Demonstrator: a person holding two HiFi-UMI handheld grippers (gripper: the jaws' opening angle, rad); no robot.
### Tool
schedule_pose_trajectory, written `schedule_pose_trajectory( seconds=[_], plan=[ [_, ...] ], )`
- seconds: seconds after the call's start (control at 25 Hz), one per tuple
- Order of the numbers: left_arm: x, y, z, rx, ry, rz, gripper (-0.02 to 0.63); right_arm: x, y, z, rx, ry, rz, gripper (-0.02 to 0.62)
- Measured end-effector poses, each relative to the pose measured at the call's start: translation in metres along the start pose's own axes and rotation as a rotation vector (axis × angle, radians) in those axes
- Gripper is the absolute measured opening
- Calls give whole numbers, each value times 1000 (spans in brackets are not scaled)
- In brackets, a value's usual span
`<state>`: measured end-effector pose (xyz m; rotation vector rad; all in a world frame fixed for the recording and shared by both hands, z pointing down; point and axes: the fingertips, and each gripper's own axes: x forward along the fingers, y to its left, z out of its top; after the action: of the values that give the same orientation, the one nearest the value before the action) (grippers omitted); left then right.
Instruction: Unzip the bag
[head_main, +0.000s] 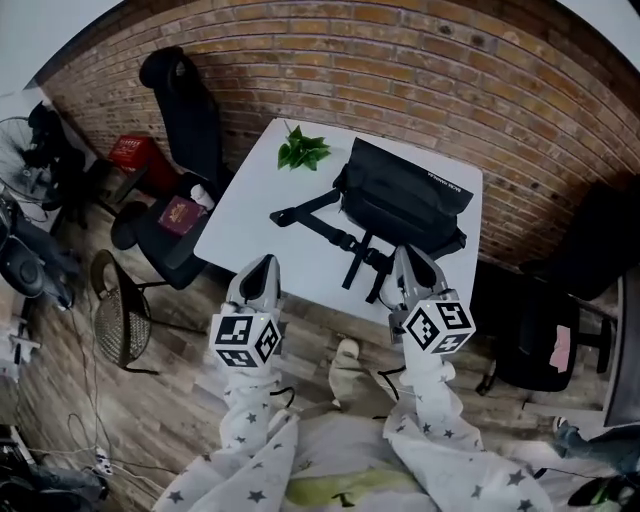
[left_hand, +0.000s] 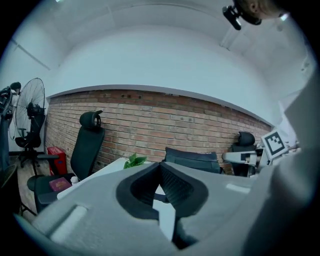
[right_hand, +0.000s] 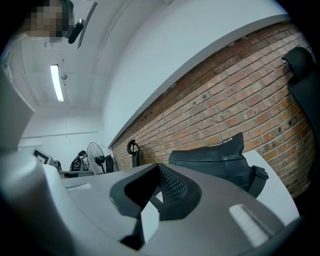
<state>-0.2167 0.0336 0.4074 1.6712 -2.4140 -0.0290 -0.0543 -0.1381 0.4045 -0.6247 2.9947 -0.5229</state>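
A black shoulder bag (head_main: 404, 198) lies on the white table (head_main: 250, 215), toward its far right, with its strap (head_main: 322, 222) trailing to the left and front. The same bag (left_hand: 192, 160) shows ahead in the left gripper view and as a dark bag (right_hand: 215, 160) in the right gripper view. My left gripper (head_main: 262, 272) is shut and empty, just over the table's near edge. My right gripper (head_main: 412, 262) is shut too, holding nothing, close to the bag's front straps.
A small green plant (head_main: 302, 150) sits at the table's far left. A black office chair (head_main: 178, 150) with a red book on its seat stands left of the table. Another dark chair (head_main: 545, 340) is to the right. A brick wall (head_main: 400, 70) runs behind.
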Motion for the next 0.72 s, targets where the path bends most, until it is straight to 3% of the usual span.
schedule_pose_trajectory(
  seconds=[0.72],
  plan=[
    [117, 32, 22, -19, 17, -94, -2, 94, -35, 13, 63, -36, -23, 6]
  ],
)
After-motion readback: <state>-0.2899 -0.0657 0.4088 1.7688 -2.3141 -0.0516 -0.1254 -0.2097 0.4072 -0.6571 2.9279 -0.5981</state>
